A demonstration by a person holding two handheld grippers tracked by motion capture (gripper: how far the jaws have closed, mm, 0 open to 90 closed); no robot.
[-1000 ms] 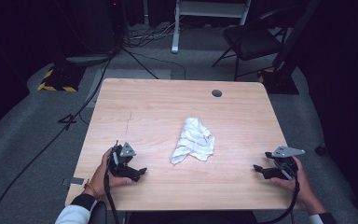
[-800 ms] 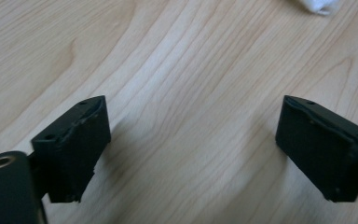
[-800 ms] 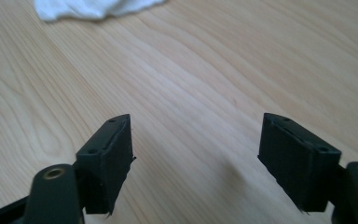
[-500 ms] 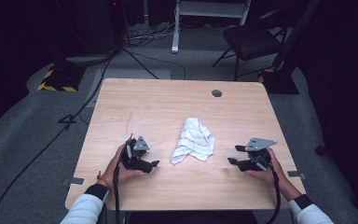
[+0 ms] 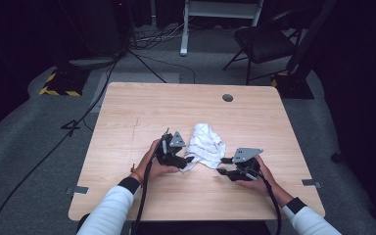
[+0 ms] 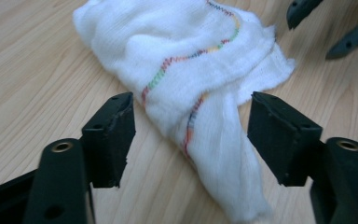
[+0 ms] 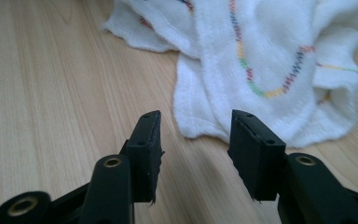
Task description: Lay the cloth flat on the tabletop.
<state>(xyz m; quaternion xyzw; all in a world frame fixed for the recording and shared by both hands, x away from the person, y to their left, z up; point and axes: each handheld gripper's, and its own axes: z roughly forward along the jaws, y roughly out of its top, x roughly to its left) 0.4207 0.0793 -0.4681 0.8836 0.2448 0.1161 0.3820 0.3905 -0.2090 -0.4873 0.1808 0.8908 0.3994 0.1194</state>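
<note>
White cloth (image 5: 205, 145) lies between both hand-held grippers.

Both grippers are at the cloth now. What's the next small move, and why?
Probably ease the left gripper down to pinch the white cloth: its jaws, just closing, straddle a fold without touching. The right gripper, also closing, sits short of the cloth's edge.

cloth (image 6: 200, 60): soft white woven fabric, coloured stitching
table (image 5: 142, 112): pale wood-grain top, smooth, matt
left gripper (image 6: 191, 126): black matt plastic, brass-coloured rivets
</note>
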